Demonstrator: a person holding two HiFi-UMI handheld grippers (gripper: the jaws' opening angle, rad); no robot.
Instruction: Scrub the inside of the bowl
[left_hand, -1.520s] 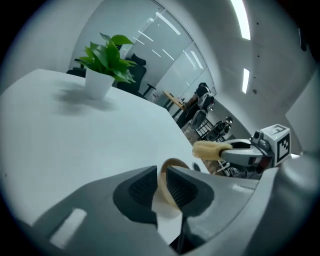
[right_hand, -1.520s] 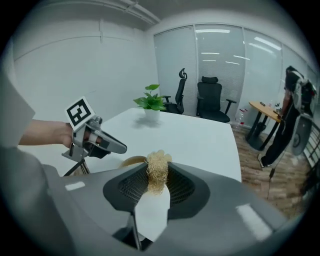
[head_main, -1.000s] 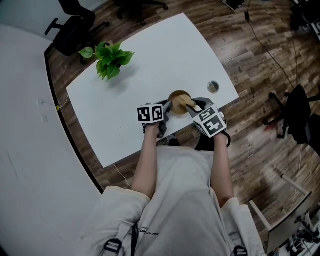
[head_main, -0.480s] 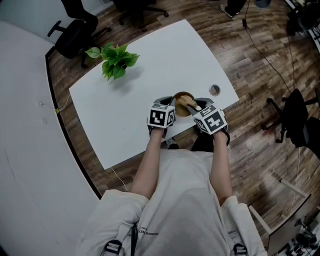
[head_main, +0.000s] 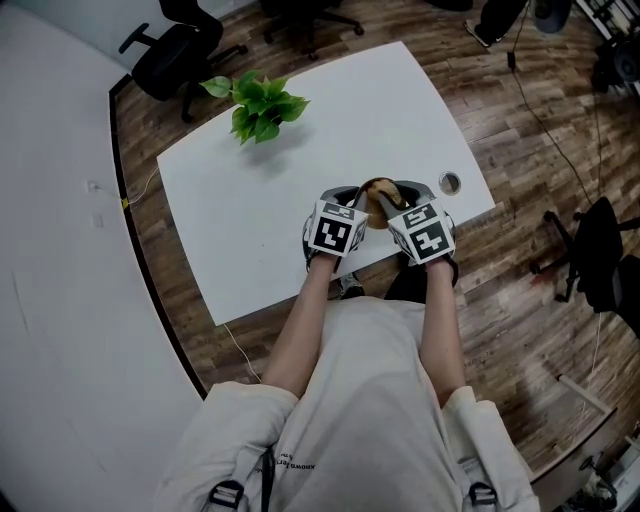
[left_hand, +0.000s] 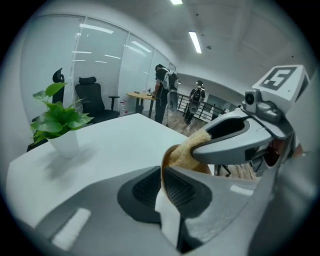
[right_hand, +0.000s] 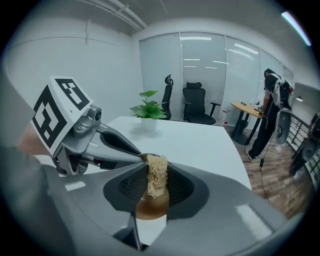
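An office with a dark wood-plank floor holds a white bench (head_main: 300, 170), and a black office chair (head_main: 175, 50) stands off the bench's 10 o'clock corner. A leafy green plant (head_main: 262, 105) in a white pot sits on the bench near that corner, at about 11 o'clock from the person's hands. At the near edge, the left claw (head_main: 352, 198) is closed on the rim of a brown bowl (head_main: 372, 205). In the left gripper view the bowl's thin wall (left_hand: 162, 167) stands between the two dark ribbed pads (left_hand: 145, 187), pinched there. Just to the right, the right claw (head_main: 392, 200) reaches in at about 3 o'clock of the bowl. It is clamped on a pale, fibrous scrubber (right_hand: 156, 175), which sticks up between its pads and hangs down into the bowl (right_hand: 150, 207). From the left claw's camera the scrubber (left_hand: 187, 150) lies against the bowl's inner side, under the right claw's grey finger (left_hand: 235, 140). The two claws are just beside each other over the bowl. Further right, a small round cap (head_main: 450, 183) lies near the bench's 3 o'clock corner, apart from the bowl. People with backpacks (right_hand: 272, 100) stand in the background beside glass partitions.
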